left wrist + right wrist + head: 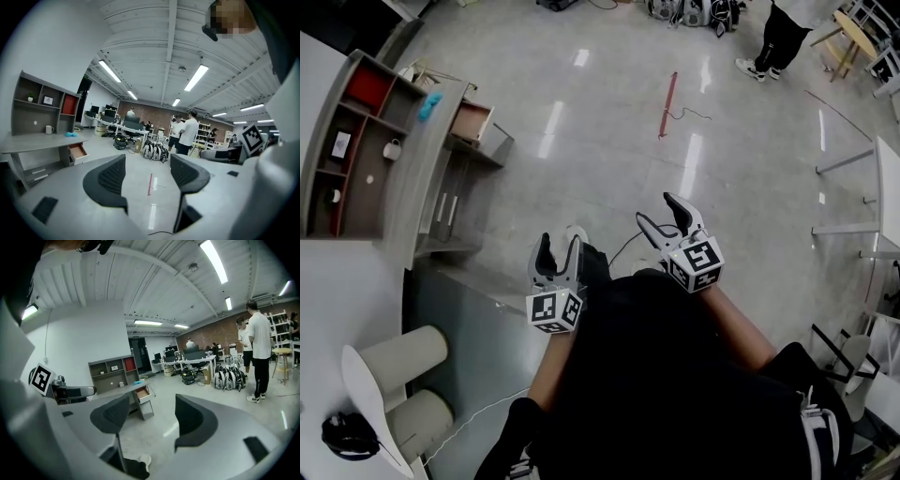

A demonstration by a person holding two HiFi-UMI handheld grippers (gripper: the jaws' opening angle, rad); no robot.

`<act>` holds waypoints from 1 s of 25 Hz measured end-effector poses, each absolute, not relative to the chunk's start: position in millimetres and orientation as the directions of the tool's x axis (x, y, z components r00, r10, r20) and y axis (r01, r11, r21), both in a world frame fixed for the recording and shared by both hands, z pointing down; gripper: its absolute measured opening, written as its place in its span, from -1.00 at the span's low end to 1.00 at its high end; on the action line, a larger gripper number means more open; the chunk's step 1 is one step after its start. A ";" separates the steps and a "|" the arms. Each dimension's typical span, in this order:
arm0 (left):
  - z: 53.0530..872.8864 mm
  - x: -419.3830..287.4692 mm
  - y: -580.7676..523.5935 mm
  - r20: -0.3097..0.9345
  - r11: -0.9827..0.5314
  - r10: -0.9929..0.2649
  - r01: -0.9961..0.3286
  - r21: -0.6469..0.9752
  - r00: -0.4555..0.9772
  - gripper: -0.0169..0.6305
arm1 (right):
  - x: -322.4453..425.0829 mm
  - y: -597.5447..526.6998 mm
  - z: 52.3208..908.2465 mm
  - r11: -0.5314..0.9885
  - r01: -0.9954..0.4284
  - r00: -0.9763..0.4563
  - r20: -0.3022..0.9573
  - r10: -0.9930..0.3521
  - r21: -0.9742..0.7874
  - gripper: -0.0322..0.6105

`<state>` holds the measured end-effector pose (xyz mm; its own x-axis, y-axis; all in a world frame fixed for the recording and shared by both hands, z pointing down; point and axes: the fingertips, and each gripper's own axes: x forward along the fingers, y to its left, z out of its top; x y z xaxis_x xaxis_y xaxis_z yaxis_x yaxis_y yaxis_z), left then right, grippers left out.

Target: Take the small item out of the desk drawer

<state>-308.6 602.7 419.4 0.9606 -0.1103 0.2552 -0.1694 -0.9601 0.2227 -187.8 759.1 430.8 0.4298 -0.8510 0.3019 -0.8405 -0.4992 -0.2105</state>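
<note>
My left gripper [560, 242] and right gripper [656, 208] both stand spread with nothing between, well apart from the open desk drawer [472, 121].

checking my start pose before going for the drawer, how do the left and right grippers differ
The left gripper sits nearer the person's body, pointing straight ahead; the right gripper reaches farther out, angled leftward. The left gripper view has the open drawer far off to its left; the right gripper view has it almost centred above the jaws. Both are open and empty.
</note>
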 end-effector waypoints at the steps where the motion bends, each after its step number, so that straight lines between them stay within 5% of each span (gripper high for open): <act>1: 420.7 -305.4 599.8 0.262 -0.961 -0.106 -0.167 0.220 0.959 -0.09 | -184.7 756.7 432.7 -0.500 -0.839 0.428 0.306 -0.850 -0.215 0.00; 25: 448.7 -59.3 362.2 0.216 -0.916 0.000 -0.087 0.393 0.976 -0.09 | 21.0 514.1 449.0 -0.517 -0.842 0.407 0.449 -0.795 -0.152 0.01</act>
